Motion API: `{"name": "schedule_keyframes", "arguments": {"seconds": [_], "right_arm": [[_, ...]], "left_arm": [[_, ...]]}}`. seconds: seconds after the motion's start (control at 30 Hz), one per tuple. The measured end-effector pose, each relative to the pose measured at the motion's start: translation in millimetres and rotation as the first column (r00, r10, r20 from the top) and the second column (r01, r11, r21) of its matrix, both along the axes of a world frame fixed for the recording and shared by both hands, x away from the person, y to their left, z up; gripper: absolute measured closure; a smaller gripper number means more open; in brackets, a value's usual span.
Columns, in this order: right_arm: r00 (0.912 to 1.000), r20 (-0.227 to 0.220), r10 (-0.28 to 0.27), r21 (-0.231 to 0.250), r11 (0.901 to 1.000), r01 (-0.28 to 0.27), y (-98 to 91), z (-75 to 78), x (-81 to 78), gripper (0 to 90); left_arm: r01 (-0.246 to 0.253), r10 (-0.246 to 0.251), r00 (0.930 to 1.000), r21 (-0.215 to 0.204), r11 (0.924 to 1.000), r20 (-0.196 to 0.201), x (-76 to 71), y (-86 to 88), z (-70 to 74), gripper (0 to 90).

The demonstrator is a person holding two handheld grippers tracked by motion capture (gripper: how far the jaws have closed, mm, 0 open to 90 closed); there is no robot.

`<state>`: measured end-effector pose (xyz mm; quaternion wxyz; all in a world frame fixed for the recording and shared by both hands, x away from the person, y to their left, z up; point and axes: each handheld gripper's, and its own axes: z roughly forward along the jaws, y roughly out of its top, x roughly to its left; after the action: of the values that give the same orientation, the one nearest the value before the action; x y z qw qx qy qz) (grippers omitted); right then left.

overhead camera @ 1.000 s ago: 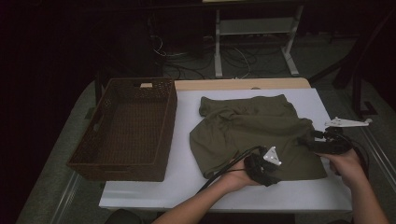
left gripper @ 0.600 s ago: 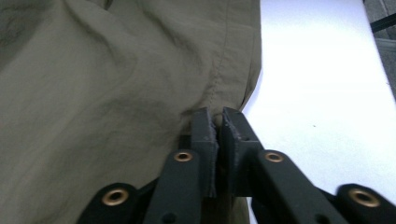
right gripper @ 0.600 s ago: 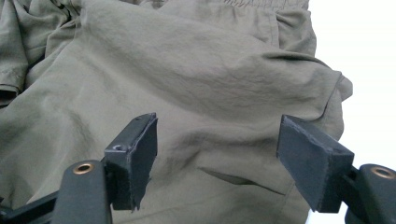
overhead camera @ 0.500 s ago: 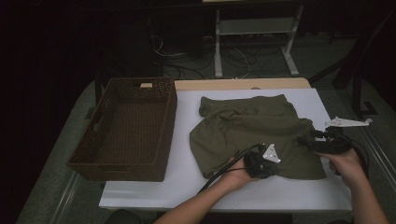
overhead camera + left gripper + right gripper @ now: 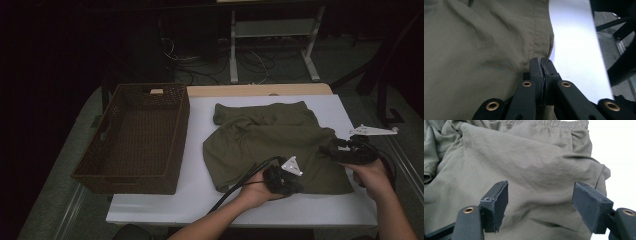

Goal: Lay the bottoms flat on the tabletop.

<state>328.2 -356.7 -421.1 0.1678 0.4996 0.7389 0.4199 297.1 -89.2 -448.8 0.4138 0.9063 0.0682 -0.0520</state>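
Observation:
A pair of olive green shorts (image 5: 270, 137) lies spread on the white table (image 5: 195, 197), waistband at the far side. My left gripper (image 5: 289, 183) rests on the near hem of the shorts (image 5: 481, 50). Its jaws are pressed together at the hem's side edge, and the cloth puckers toward them, so it is shut on the fabric. My right gripper (image 5: 334, 149) sits at the right edge of the shorts (image 5: 531, 162). It is open, and its two pads (image 5: 496, 202) stand wide apart just above the cloth with nothing pinched between them.
A dark wicker basket (image 5: 125, 177) stands on the left part of the table, with nothing in it. Bare white table (image 5: 576, 50) runs along the right of the shorts, up to the table's edge. Cables and a metal stand lie on the floor behind.

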Motion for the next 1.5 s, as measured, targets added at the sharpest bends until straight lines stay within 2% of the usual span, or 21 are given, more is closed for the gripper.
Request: {"name": "schedule_keyframes", "arguments": {"seconds": [0.13, 0.53, 0.8, 0.93, 1.03, 1.2, 1.43, 1.5], "right_arm": [[1.0, 0.004, 0.0, 0.003, 1.0, 0.0, 0.2, 0.5, 0.2, 28.9], [0.9999, 0.011, 0.002, 0.006, 1.0, -0.002, 0.9, 2.6, -0.7, 28.9], [0.9998, 0.018, 0.004, 0.006, 1.0, -0.004, 1.1, 3.9, -1.5, 28.9], [0.9998, 0.018, 0.003, 0.006, 1.0, -0.003, 1.1, 3.8, -1.1, 28.9], [0.9998, 0.018, 0.004, 0.006, 1.0, -0.004, 1.2, 4.0, -1.2, 28.9], [0.9998, 0.018, 0.004, 0.006, 1.0, -0.004, 1.1, 4.0, -1.5, 28.8], [0.9998, 0.02, 0.003, 0.008, 1.0, -0.003, 0.5, 4.2, -1.4, 28.9], [0.9998, 0.018, 0.002, 0.007, 1.0, -0.002, 0.4, 4.0, -1.3, 28.9]], "left_arm": [[0.024, -0.024, 0.9994, -0.003, 0.9997, -0.026, -7.3, -0.4, 1.2, 88.3], [0.105, -0.105, 0.9926, 0.007, 0.9944, -0.061, -39.7, -5.1, 0.0, 88.3], [0.165, -0.163, 0.9834, 0.011, 0.9863, -0.079, -61.1, -7.2, -3.2, 88.2], [0.177, -0.175, 0.9796, 0.005, 0.9843, -0.098, -69.1, -7.7, -5.0, 88.2], [0.196, -0.194, 0.9759, 0.01, 0.9806, -0.101, -74.4, -8.4, -5.5, 88.2], [0.234, -0.231, 0.9655, 0.011, 0.9721, -0.119, -86.8, -13.1, -8.4, 88.3], [0.289, -0.28, 0.9513, 0.057, 0.9555, -0.129, -101.4, -18.5, -17.3, 88.2], [0.299, -0.289, 0.9493, 0.073, 0.9515, -0.124, -105.5, -19.8, -22.1, 88.2]]}}
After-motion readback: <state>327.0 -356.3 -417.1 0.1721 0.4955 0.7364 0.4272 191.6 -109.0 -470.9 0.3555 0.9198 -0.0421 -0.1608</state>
